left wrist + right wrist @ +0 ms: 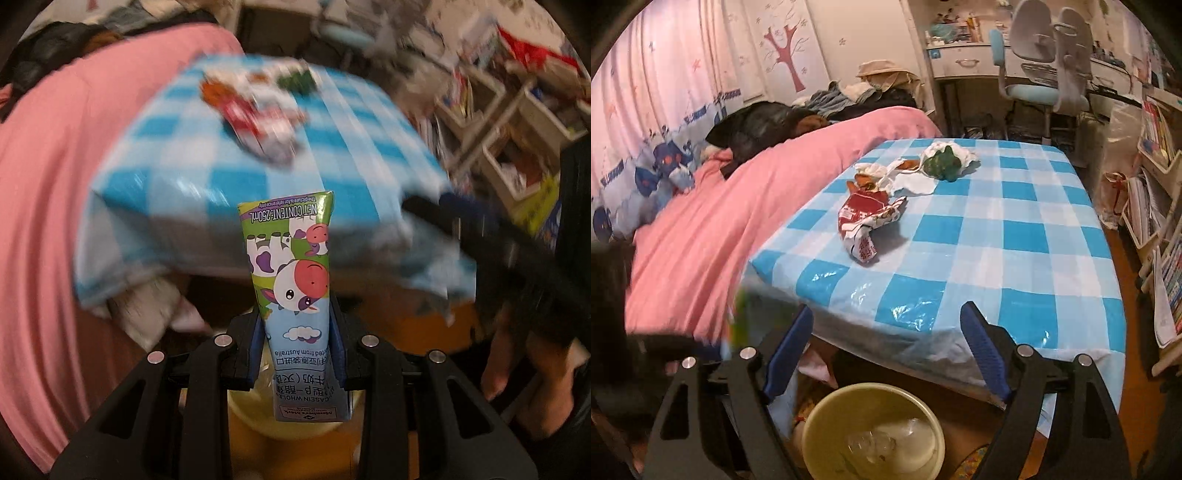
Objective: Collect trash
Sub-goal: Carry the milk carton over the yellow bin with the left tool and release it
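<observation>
Left wrist view: my left gripper (300,332) has its jaws pinching a flattened milk carton (295,288) in the centre of the frame; everything behind it is motion-blurred.
Below the carton: the pale rim of the bin (295,428) shows at bottom centre, so I judge I am carrying the carton to the drop.
Right wrist view: my right gripper (886,347) has its jaws spread wide and holds nothing, low in the frame above the bin (820,417), which already has clear plastic in it.
Worktop (1015,258): the red snack wrapper (862,225), green crumpled wrapper (942,164) and white tissues (910,182) lie left of centre, in the upper half.
Step in hand: binning the carton.
Next move: I would centre the carton over the bin, part the left jaws, then reach the right gripper for the red wrapper.
</observation>
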Tool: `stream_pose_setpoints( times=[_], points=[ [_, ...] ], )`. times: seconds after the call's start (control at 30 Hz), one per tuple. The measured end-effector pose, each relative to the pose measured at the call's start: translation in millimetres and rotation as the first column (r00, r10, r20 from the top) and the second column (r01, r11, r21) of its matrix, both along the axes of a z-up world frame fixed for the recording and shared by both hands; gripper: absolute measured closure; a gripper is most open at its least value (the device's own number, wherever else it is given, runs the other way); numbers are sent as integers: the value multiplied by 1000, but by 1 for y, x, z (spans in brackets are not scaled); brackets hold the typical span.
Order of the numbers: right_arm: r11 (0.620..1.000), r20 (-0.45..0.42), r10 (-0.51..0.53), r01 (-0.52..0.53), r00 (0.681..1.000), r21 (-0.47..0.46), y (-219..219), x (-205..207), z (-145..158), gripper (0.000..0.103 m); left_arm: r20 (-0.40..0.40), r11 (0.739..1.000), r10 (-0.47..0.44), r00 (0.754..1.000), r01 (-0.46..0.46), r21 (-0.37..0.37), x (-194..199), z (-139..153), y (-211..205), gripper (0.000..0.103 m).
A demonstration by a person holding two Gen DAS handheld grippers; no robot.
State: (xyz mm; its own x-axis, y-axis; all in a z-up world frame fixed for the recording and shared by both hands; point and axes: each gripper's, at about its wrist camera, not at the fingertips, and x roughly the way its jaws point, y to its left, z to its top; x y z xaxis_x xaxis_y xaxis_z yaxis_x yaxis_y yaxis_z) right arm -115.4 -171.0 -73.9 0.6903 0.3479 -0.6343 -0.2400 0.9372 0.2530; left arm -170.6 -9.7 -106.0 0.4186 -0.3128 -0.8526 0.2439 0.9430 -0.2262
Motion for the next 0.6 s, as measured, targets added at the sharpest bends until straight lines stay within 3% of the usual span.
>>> stream_pose_setpoints(
  times=[0.13, 0.27, 0.37, 0.47, 0.6],
  points=[
    [1000, 5, -2, 2, 1000, 6, -1, 0, -1, 23, -84, 998, -35, 996, 39, 50, -7, -22, -9, 70],
    [1000, 14, 1, -1, 1000, 1, -1, -3, 0, 21, -67, 998, -4, 998, 9, 70, -8, -19, -4, 50],
    [1000, 16, -2, 2, 1000, -2, -1, -4, -1, 21, -55, 997, 31, 998, -27, 70, -3, -14, 2, 44],
    [1000, 21, -4, 4, 1000, -1, -1, -4, 0, 21, 6, 994, 82, 997, -82, 72, 2, -3, 11, 37],
    [1000, 38, -4, 4, 999, -4, 0, -6, 2, 21, 151, 977, 193, 970, -203, 57, 4, 26, 29, 21]
  ],
)
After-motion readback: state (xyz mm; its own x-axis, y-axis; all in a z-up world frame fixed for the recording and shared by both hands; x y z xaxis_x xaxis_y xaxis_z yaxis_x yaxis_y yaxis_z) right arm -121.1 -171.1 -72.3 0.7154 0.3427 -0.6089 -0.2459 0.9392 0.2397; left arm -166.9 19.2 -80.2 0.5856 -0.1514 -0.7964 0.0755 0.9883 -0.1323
